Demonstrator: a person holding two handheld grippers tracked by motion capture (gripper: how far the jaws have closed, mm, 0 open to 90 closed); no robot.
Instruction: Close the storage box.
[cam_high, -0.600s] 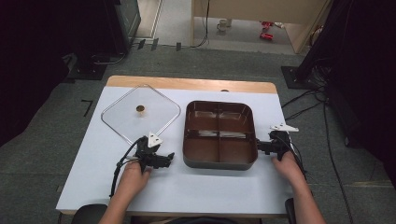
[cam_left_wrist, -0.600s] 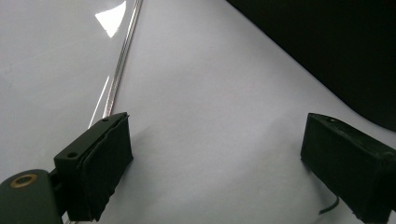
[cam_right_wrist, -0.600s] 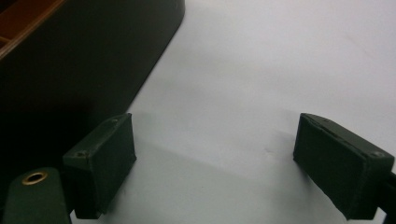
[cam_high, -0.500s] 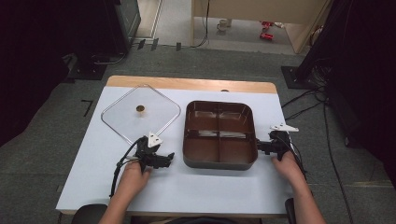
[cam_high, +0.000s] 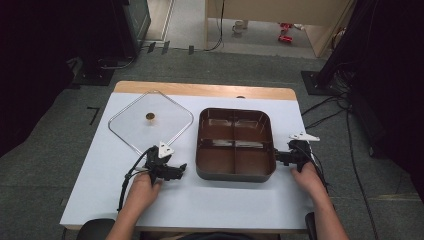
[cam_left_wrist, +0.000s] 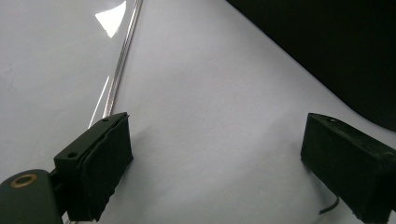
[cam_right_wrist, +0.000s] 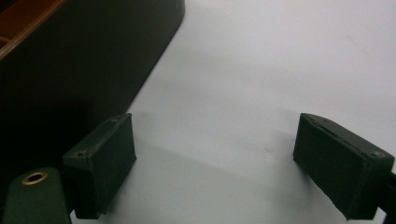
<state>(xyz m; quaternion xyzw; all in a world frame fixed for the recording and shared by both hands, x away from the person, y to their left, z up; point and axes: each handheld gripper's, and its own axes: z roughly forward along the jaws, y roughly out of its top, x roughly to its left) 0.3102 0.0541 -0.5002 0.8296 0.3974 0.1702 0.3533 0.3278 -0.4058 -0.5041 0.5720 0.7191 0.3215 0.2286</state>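
Pan: dark brown square four-compartment pan (cam_high: 235, 144) sits right of centre on the white table (cam_high: 200, 200).
Lid: clear square glass lid with a small brass knob (cam_high: 150, 121) lies flat to the pan's left, apart from it.
Left gripper: left gripper (cam_high: 181, 168) rests on the table between lid corner and pan; jaws wide, nothing between them.
Right gripper: right gripper (cam_high: 278, 157) sits just beside the pan's right wall; jaws wide, bare table between them.
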